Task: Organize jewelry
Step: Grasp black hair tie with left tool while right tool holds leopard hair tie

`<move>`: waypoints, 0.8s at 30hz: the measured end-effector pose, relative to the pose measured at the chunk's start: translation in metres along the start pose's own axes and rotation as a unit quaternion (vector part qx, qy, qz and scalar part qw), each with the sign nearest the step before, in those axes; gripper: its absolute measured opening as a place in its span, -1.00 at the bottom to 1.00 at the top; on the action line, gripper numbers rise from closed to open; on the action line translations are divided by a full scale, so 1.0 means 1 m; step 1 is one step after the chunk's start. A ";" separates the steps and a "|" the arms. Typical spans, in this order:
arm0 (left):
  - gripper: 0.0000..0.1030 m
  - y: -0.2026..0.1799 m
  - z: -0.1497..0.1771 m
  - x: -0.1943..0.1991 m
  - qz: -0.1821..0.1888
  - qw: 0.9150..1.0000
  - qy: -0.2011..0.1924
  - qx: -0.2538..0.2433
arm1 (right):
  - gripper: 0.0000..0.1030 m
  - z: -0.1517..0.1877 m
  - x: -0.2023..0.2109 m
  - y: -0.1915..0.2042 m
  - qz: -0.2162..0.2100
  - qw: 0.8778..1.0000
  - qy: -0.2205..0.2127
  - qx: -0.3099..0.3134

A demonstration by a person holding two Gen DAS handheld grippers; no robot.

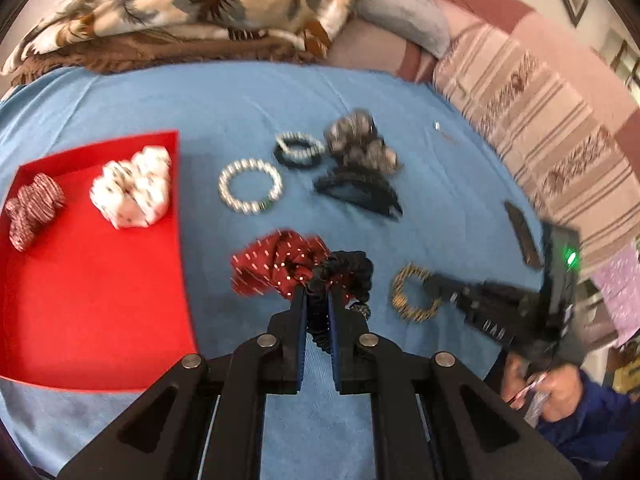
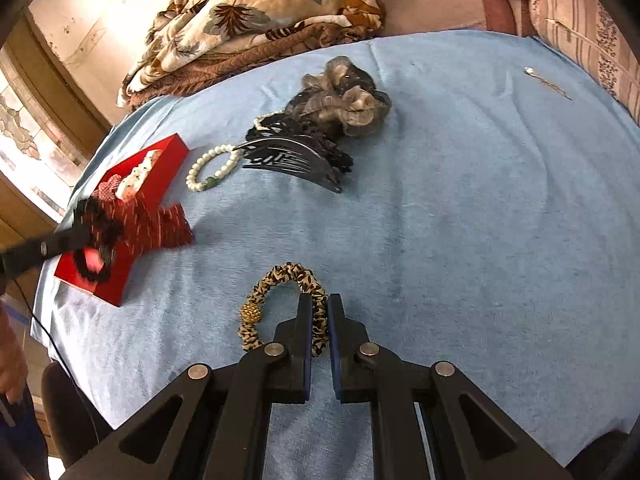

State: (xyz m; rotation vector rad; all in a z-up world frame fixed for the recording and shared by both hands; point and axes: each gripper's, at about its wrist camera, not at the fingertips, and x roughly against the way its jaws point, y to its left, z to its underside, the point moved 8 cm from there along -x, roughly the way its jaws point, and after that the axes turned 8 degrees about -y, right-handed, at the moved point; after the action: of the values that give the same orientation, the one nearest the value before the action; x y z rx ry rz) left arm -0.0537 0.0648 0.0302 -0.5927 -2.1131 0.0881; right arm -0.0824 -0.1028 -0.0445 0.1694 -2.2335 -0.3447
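**Two grippers, two hair ties**

The left gripper (image 1: 318,294) is closest, and its jaws are clenched on a black frilly hair tie (image 1: 344,270). That tie is lifted and hangs over a dark red dotted scrunchie (image 1: 276,266).

The right gripper (image 2: 320,308) is squeezed tight on a leopard-print hair tie with a gold bead (image 2: 280,304), which lies on the big light blue cloth (image 2: 460,220).

A flat red tray (image 1: 92,300) sits on the cloth at the left. In it are a white puffy scrunchie (image 1: 134,188) and a red and white striped scrunchie (image 1: 34,210).

In the middle of the cloth lie a grey and black ruffled scrunchie (image 2: 344,100), a black hair comb clip (image 2: 296,164), a white pearl bracelet with one green bead (image 2: 212,168) and a black and white beaded band (image 1: 300,149).
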 end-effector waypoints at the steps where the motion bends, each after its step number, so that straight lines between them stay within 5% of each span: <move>1: -0.70 -0.001 0.005 -0.005 -0.003 1.000 0.007 0.001 | -0.84 0.000 0.001 -0.004 0.012 1.000 -0.003 0.002; 4: -0.37 0.001 0.019 -0.020 -0.030 0.999 0.028 -0.003 | -0.82 -0.002 0.005 -0.016 0.038 0.999 -0.005 0.006; 9: -0.15 -0.002 0.030 -0.021 -0.040 0.999 0.025 -0.012 | -0.82 0.001 0.004 -0.026 0.033 0.999 -0.001 -0.010; 18: -0.15 -0.013 0.054 -0.036 -0.051 0.998 0.040 -0.023 | -0.82 0.001 0.003 -0.027 0.023 1.000 -0.008 -0.015; 20: -0.32 -0.018 0.059 -0.037 -0.052 0.998 0.039 -0.023 | -0.82 0.001 0.003 -0.027 0.022 1.000 -0.010 -0.017; 22: -0.76 -0.021 0.062 -0.036 -0.052 0.998 0.039 -0.022 | -0.82 0.002 0.004 -0.026 0.023 1.000 -0.012 -0.013; 24: -0.84 -0.022 0.065 -0.034 -0.051 0.998 0.039 -0.015 | -0.83 0.002 0.007 -0.025 0.018 1.000 -0.015 -0.010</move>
State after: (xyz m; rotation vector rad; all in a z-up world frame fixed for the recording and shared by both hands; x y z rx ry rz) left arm -0.0980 0.0401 -0.0274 -0.4967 -2.0690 -0.0238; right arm -0.0879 -0.1275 -0.0482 0.1130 -2.2598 -0.3522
